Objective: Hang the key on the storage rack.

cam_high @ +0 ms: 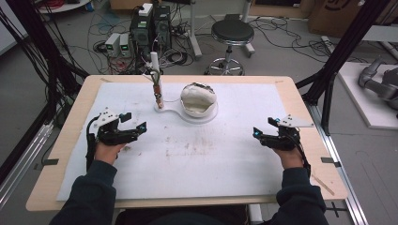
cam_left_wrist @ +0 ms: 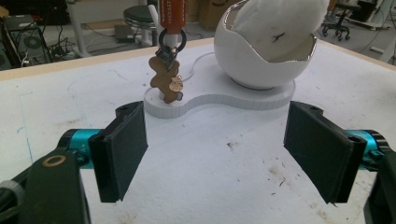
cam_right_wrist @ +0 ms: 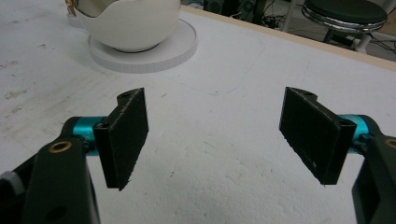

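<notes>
Both grippers, left gripper (cam_high: 136, 127) and right gripper (cam_high: 261, 134), hover with jaws spread wide, empty. Far centre, the gingerbread-man keychain (cam_left_wrist: 166, 80) dangles on its stand (cam_left_wrist: 219, 99) beside the white egg-shaped bowl (cam_left_wrist: 266, 56): light, swingy; pinch its flat body.

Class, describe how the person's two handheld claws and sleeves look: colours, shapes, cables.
Both the left claw and right claw are black, with flat rectangular jaw pads on turquoise mounts, a grey three-cornered plate on top and a black trailing cable. The sleeves are dark.
</notes>
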The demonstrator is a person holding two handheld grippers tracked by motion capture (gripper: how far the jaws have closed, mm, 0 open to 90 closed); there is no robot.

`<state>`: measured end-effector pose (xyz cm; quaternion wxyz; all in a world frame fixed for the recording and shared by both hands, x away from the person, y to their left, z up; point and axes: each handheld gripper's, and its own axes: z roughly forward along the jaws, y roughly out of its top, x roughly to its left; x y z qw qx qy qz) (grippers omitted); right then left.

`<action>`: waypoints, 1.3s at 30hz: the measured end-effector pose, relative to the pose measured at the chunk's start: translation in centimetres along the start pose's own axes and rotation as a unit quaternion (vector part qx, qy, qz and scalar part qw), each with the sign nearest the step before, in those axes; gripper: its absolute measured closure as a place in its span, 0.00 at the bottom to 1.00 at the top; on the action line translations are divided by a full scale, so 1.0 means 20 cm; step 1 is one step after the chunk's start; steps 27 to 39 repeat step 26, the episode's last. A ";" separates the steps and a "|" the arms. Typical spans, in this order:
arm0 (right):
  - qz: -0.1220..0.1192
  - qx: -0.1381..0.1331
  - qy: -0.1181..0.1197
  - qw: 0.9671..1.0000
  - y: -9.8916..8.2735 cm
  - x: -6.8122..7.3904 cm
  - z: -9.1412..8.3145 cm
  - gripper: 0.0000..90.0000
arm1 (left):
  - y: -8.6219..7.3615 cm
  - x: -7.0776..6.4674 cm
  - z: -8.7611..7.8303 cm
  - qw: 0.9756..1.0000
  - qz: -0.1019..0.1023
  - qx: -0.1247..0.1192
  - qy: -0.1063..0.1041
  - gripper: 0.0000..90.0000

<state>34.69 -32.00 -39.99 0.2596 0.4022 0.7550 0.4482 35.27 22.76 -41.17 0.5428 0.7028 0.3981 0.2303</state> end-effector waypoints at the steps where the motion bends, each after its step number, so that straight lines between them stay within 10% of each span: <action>1: 0.001 0.000 0.000 1.000 0.00 0.00 0.00 0.27 | 0.00 0.00 0.00 1.000 0.000 0.000 0.001 0.24; 39: 0.003 0.001 -0.001 1.000 -0.01 -0.01 0.01 0.27 | -0.01 0.01 0.00 1.000 -0.006 0.002 0.001 0.24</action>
